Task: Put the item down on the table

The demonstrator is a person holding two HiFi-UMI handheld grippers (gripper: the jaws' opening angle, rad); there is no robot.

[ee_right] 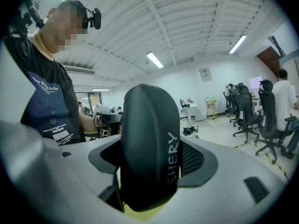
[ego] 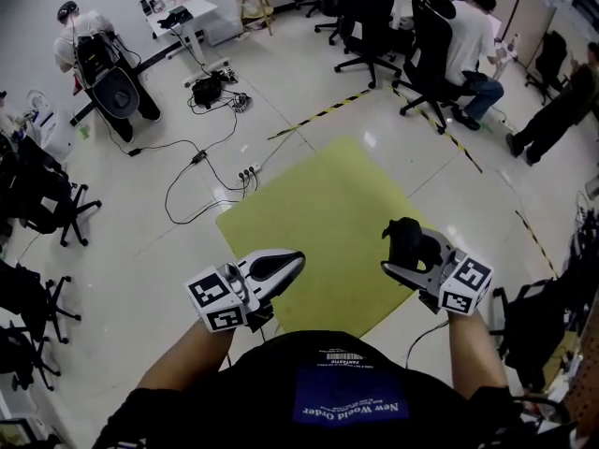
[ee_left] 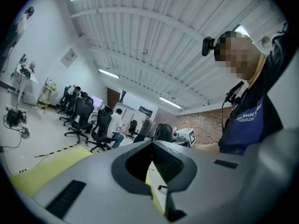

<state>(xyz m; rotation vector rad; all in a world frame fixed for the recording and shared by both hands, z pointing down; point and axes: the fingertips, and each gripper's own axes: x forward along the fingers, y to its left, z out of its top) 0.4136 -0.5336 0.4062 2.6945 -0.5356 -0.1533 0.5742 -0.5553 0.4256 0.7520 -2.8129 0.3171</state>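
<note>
My right gripper (ego: 404,253) is shut on a rounded black case (ego: 410,236) and holds it in the air over the right near corner of the yellow-green table (ego: 318,204). In the right gripper view the case (ee_right: 149,143) stands upright between the jaws, with pale lettering down its side. It fills the gap of the right gripper (ee_right: 150,168). My left gripper (ego: 284,266) hangs above the table's near left edge, its jaws together and nothing between them. The left gripper (ee_left: 152,146) points toward the far chairs in its own view.
Black office chairs (ego: 374,12) and seated people (ego: 468,45) fill the back right. Cables and a power strip (ego: 245,171) lie on the floor behind the table. Yellow-black tape (ego: 323,112) crosses the floor. More chairs (ego: 37,204) stand at the left.
</note>
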